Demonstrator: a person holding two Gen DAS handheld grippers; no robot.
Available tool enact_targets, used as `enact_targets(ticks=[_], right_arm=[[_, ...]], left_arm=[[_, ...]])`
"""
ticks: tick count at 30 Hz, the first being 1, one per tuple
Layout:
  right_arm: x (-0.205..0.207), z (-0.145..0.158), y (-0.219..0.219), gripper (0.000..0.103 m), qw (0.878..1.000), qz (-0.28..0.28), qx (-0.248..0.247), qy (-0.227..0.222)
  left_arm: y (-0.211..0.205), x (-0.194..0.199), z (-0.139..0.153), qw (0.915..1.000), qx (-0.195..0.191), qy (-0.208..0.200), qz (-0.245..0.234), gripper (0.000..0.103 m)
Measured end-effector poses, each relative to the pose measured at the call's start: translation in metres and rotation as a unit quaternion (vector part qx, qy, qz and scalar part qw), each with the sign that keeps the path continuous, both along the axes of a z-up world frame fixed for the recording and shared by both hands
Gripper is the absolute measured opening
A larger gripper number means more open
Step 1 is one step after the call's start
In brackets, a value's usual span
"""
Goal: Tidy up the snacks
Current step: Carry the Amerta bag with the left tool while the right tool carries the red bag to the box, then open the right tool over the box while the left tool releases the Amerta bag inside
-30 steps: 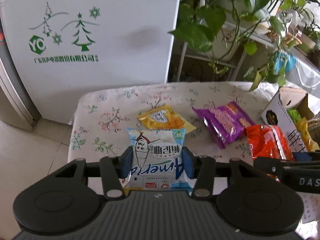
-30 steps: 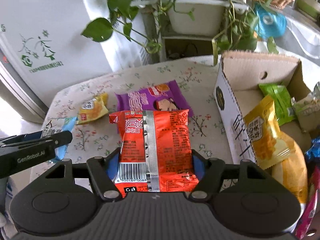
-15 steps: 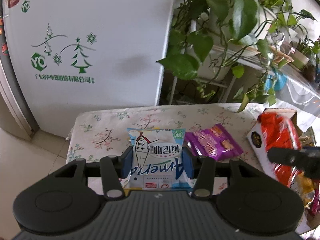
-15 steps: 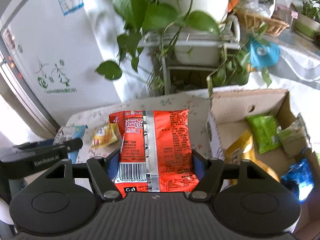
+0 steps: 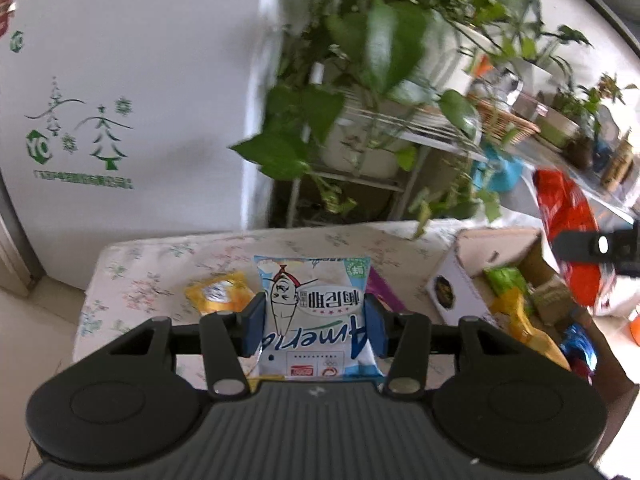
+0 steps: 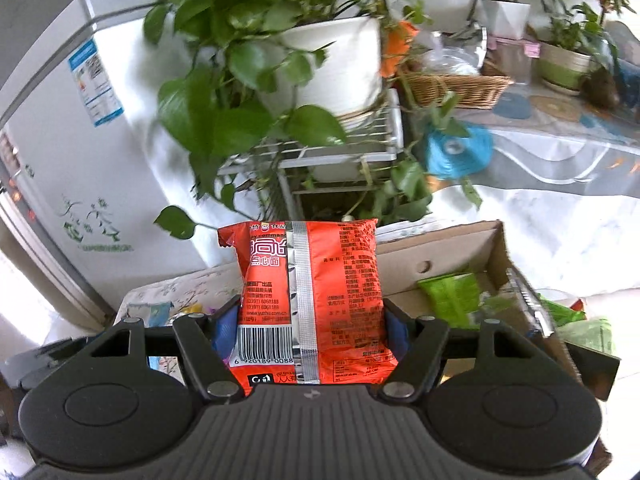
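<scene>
We count 2 held packets: left gripper (image 5: 315, 326) clamps blue-white snack packet (image 5: 314, 316); right gripper (image 6: 310, 332) clamps red noodle packet (image 6: 308, 300). 1 cardboard box (image 6: 440, 252), 1 yellow packet (image 5: 218, 294) on tabletop (image 5: 160, 260).

Daylit interior, both wrist views; strong fisheye, partial motion blur.

Light: bright, diffuse, from beyond/right of the tools; floor lower left of the right gripper (image 6: 312, 320) blown to white. White fridge (image 5: 120, 100) evenly lit, no hard shadows. Blur: plant leaves (image 5: 384, 44) above the left gripper (image 5: 316, 320) smeared; cardboard box (image 6: 460, 248) contents soft. Sharp: blue-white packet (image 5: 316, 312) and red packet (image 6: 316, 300), print legible, foil seam glinting. Distortion: verticals bow outward, dark vignette at corners.
</scene>
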State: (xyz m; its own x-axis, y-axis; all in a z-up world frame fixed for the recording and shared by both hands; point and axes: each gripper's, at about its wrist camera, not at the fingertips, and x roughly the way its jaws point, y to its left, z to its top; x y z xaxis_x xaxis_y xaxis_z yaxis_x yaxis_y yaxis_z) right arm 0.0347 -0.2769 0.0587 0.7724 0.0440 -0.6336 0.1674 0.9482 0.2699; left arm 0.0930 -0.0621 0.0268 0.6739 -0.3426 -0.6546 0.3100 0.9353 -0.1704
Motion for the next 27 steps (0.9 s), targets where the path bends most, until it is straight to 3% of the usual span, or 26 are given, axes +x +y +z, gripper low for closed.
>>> enact_targets(ticks=[14, 27], right_arm=[[-0.028, 0.024, -0.080, 0.076, 0.995, -0.077, 0.038, -0.044], [-0.029, 0.011, -0.107, 0.076, 0.991, -0.114, 0.068, -0.021]], left_arm=[[-0.073, -0.040, 0.011, 0.9963, -0.056, 0.001, -0.066, 0.049], [-0.147, -0.048, 0.015, 0.9918, -0.061, 0.011, -0.112, 0.049]])
